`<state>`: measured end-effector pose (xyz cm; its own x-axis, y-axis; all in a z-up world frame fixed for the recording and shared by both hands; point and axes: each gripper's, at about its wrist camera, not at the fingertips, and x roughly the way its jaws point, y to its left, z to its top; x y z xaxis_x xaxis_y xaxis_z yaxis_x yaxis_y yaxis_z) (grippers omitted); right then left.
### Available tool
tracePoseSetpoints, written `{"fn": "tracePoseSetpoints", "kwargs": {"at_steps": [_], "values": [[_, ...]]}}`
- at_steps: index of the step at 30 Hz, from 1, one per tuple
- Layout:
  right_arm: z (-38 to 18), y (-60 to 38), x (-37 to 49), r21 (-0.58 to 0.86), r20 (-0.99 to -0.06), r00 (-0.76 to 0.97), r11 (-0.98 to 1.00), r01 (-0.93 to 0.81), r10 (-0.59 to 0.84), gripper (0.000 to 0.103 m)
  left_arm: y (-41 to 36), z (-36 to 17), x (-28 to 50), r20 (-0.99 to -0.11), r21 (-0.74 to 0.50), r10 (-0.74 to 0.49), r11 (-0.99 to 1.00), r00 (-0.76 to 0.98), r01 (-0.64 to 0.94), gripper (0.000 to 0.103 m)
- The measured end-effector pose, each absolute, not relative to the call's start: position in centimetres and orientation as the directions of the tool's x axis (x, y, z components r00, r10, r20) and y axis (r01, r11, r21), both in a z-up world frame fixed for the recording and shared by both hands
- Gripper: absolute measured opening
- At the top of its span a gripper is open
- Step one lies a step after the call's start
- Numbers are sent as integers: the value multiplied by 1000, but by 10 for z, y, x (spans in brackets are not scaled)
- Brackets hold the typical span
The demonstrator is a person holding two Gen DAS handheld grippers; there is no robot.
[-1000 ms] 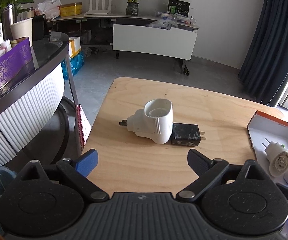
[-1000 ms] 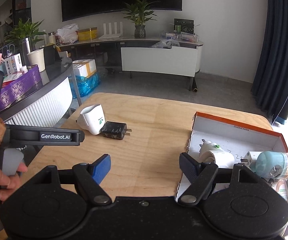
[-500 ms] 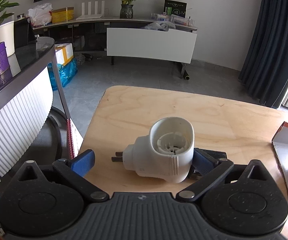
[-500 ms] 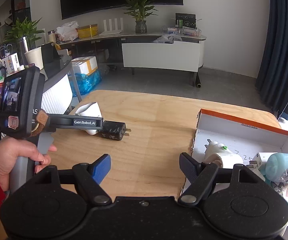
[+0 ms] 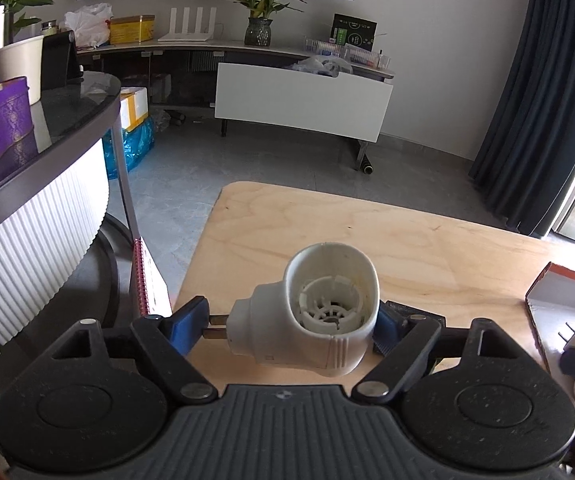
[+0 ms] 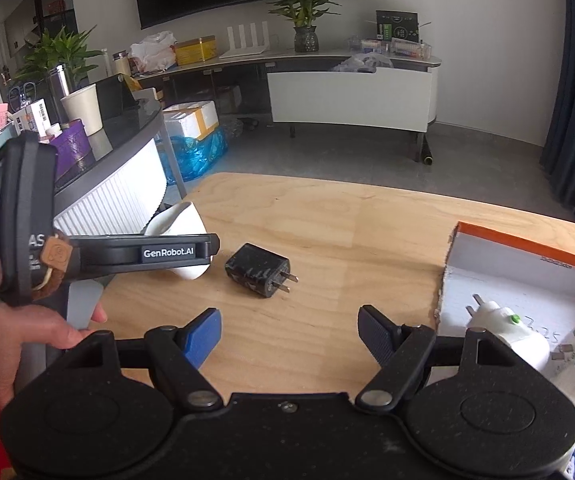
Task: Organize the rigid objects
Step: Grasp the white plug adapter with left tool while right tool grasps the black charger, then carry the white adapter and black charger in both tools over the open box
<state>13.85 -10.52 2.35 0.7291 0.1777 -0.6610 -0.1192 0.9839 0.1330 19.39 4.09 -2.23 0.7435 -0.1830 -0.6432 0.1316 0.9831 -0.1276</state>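
Observation:
A white plug-in device (image 5: 319, 320) with a round socket lies on the wooden table (image 5: 427, 248), its prongs pointing left. My left gripper (image 5: 291, 320) is closing around it: the blue pad meets the prong tips and the right pad sits against its body. The right wrist view shows that gripper's finger (image 6: 167, 252) crossing the same white device (image 6: 185, 224). A black charger (image 6: 259, 270) lies just right of it, prongs to the right. My right gripper (image 6: 289, 328) hovers open and empty, nearer the table's front edge than the charger.
An orange-rimmed white box (image 6: 527, 248) at the table's right holds a white adapter (image 6: 499, 320) and other small plugs. A curved counter (image 5: 47, 184) with a purple box stands left. A pink spiral notebook (image 5: 147, 280) leans by the table's left edge.
My left gripper came forward until the white device lay between its jaws, then narrowed onto it. The black charger now lies apart from the device. My right gripper drifted left toward the charger.

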Motion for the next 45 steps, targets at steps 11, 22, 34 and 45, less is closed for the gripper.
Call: {"fn": "tracePoseSetpoints", "kwargs": {"at_steps": [11,22,34,45], "values": [[-10,-69,207,63,-679,711,979,-192,183,89,64,9,152,-607,-137,-142,988,782,73,85],[-25,-60,221,46,-679,703,968,-246,211,68,70,3,159,-596,-185,-161,981,787,61,85],[19,-83,169,62,-628,758,982,-178,177,68,50,13,138,-584,-139,-186,982,791,128,85],[63,-111,87,78,-592,797,993,-90,119,68,27,31,91,-569,-138,-230,973,789,184,85]]}}
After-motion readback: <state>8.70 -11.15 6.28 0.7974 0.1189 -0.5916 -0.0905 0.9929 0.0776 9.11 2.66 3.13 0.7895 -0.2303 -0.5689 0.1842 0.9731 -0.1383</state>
